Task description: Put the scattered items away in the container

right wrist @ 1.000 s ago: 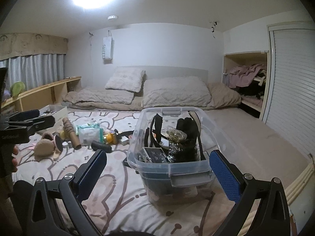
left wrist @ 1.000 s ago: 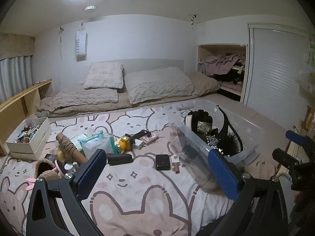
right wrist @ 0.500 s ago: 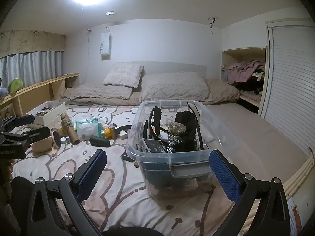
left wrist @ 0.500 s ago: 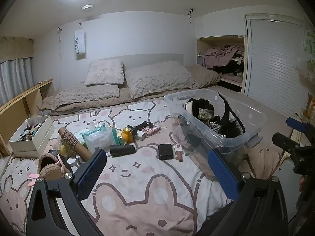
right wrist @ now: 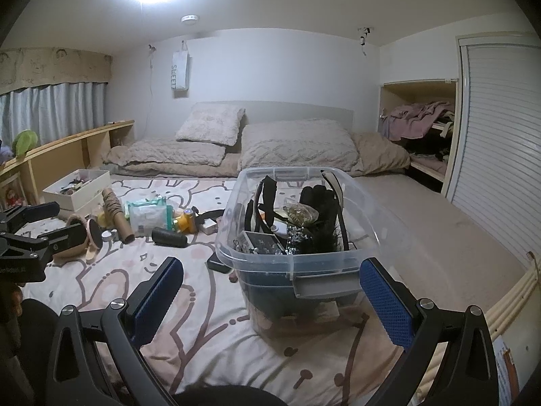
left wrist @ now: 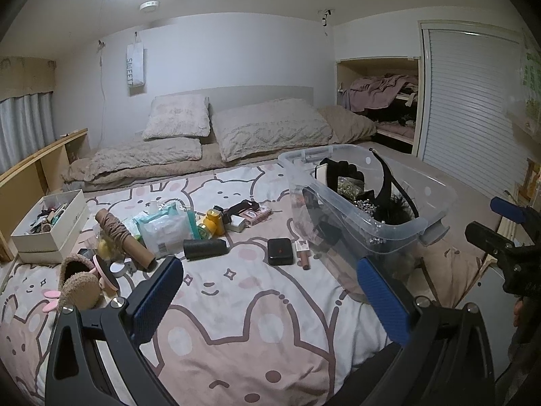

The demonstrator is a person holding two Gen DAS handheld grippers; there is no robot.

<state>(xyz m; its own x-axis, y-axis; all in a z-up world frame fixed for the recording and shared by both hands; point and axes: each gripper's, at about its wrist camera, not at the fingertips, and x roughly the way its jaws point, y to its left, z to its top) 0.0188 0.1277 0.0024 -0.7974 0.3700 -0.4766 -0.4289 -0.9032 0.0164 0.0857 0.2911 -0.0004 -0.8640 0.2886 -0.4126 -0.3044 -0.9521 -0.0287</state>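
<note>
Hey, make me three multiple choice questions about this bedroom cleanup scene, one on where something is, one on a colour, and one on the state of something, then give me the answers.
1. Where does the small black case lie?
A. inside the clear bin
B. on the bedspread beside the clear bin
C. in the white box

2. What colour are the pads on the left hand-held gripper?
A. blue
B. red
C. green

3. What state is the clear bin in?
A. lidded and shut
B. tipped over
C. open and holding items

Answers: 1 B, it rests flat on the bedspread left of the bin. 2 A, both pads show blue. 3 C, no lid is on it and dark items fill it.
</note>
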